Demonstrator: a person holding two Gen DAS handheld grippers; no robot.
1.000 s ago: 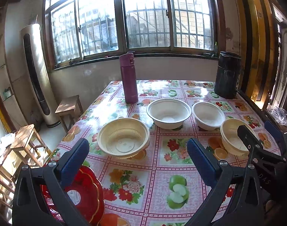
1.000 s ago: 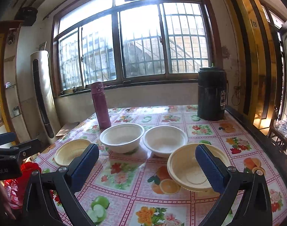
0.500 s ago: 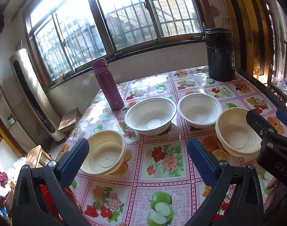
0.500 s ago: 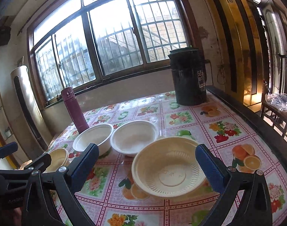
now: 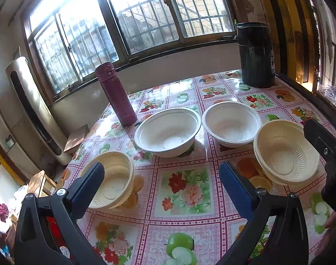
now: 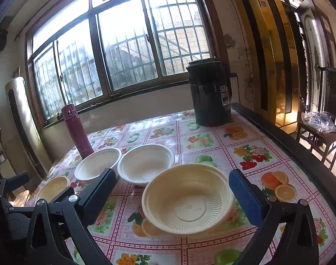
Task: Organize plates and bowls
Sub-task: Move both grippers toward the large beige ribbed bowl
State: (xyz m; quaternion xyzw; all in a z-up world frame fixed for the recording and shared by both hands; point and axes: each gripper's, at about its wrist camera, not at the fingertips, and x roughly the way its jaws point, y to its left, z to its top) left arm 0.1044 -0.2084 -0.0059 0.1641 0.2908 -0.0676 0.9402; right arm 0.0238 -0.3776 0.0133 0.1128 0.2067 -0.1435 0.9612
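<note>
A glossy oilcloth printed with fruit and flower squares is covering the table, catching window glare near its far end. Four round bowls are sitting on it in a loose arc. Two are smooth, white and matte-looking: the left white bowl and the right white bowl are standing just beside each other, rims close but whether they touch cannot be told. Two are cream-coloured thin plastic with ribbed, fluted walls and flat embossed bottoms: the left cream bowl is sitting near the table's left edge, and the right cream bowl is lying toward the right side, just in front of the right white bowl.

The left gripper is hovering above the cloth with its blue-padded jaws spread wide and nothing between them; its left finger is overlapping the left cream bowl in the left wrist view. The right gripper is likewise standing wide apart, its textured blue pads flanking the right cream bowl without visibly touching it.

A tall, cylindrical maroon flask is standing upright behind the left white bowl, and a dark, squat cylindrical container is sitting at the far right corner by the barred window.
</note>
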